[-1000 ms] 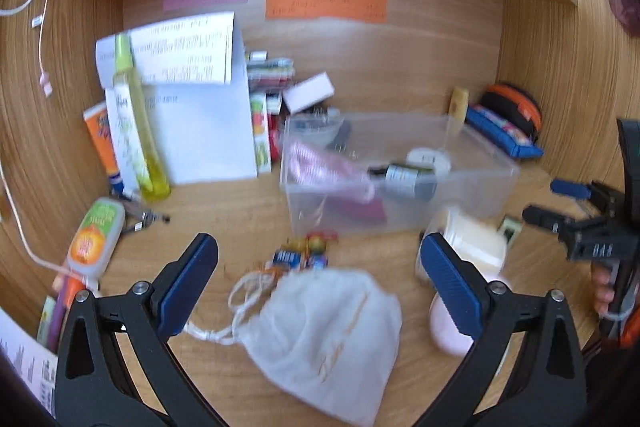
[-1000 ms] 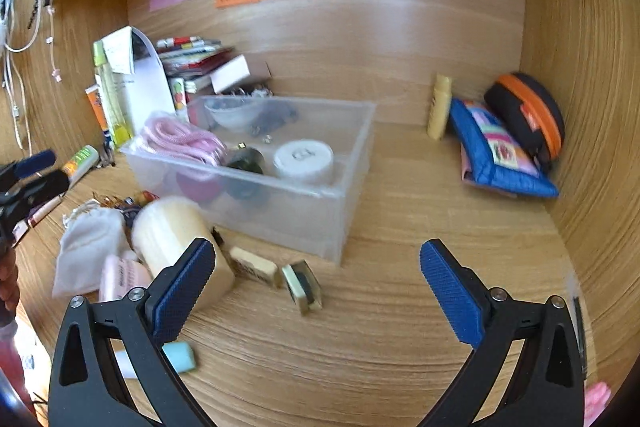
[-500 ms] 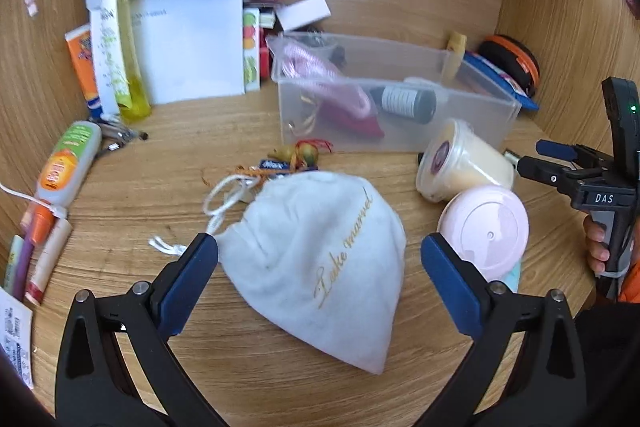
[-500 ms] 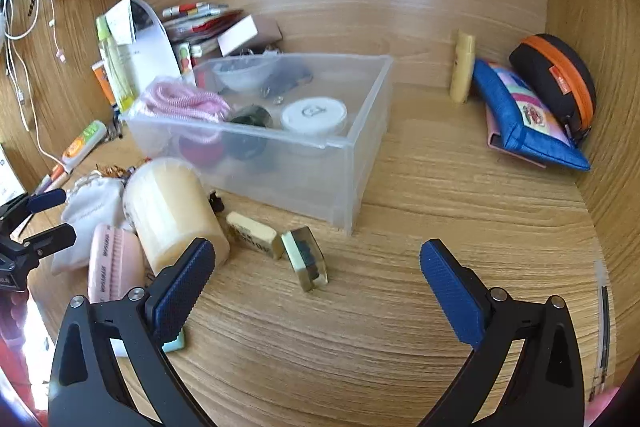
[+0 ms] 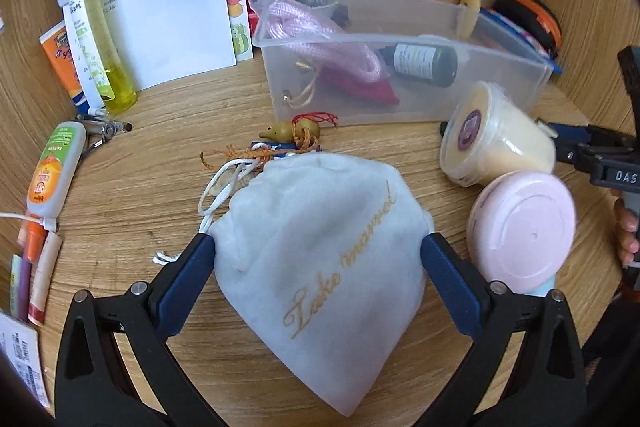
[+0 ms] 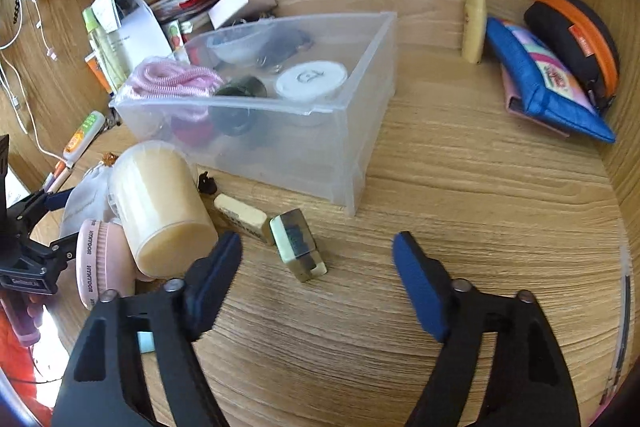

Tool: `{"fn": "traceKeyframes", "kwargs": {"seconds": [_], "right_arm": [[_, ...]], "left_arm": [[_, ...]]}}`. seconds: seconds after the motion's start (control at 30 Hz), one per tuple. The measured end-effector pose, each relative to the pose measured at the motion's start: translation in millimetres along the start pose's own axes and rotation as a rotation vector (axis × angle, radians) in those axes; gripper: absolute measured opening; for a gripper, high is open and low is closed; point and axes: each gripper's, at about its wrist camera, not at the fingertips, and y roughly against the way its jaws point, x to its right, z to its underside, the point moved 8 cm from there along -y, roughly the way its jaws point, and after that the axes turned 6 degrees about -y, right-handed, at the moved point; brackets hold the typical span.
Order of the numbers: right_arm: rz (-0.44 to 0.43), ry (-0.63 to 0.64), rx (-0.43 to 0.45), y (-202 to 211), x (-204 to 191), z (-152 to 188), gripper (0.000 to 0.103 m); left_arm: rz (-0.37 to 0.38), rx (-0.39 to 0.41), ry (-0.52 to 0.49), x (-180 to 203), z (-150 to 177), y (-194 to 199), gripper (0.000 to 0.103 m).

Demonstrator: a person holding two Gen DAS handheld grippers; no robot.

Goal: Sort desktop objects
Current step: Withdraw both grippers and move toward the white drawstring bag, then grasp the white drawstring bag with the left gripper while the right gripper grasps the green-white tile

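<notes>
Here, the clear rectangular plastic bin (image 6: 344, 131) on the wooden desk holds a coiled pink cord (image 6: 176, 81), a dark labelled bottle (image 5: 424, 63) and a round white lidded tub (image 6: 311, 77). In front of it lies the white drawstring cloth pouch (image 5: 320, 251), lettered in gold script I cannot read surely, between the left gripper's (image 5: 318, 253) spread pads, which touch its sides. The right gripper (image 6: 318, 251) is closing over bare wood, just short of a small green-edged block (image 6: 298, 251).

White drawstring pouch (image 5: 320, 251): gold script, apparently "Lake marvel". Right gripper (image 5: 560, 143) body: white letters "DAS". Other labels are illegible.
</notes>
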Motion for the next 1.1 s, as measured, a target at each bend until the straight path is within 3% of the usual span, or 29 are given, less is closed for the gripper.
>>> {"fn": "traceKeyframes", "kwargs": {"seconds": [0.27,0.63,0.97,1.1], "right_arm": [[-0.027,0.018,-0.004,-1.7,-6.9,3.4,0.048],[-0.072,0.015,-0.006,-1.8,-12.8,7.4,0.024],[-0.103,0.016,0.015,2.1,-13.3,6.5,0.015],[-0.106,0.007,0.021,2.9,-12.1,6.1,0.015]], "left_arm": [[0.005,-0.056,0.016,-2.1,-5.6,-12.9,0.103],[0.022,-0.042,0.018,-1.9,-8.7,-15.4,0.103],[0.023,-0.005,0.03,-8.6,-10.3,-11.9,0.078],[0.054,0.027,0.075,-14.8,-10.5,-5.8,0.069]]}}
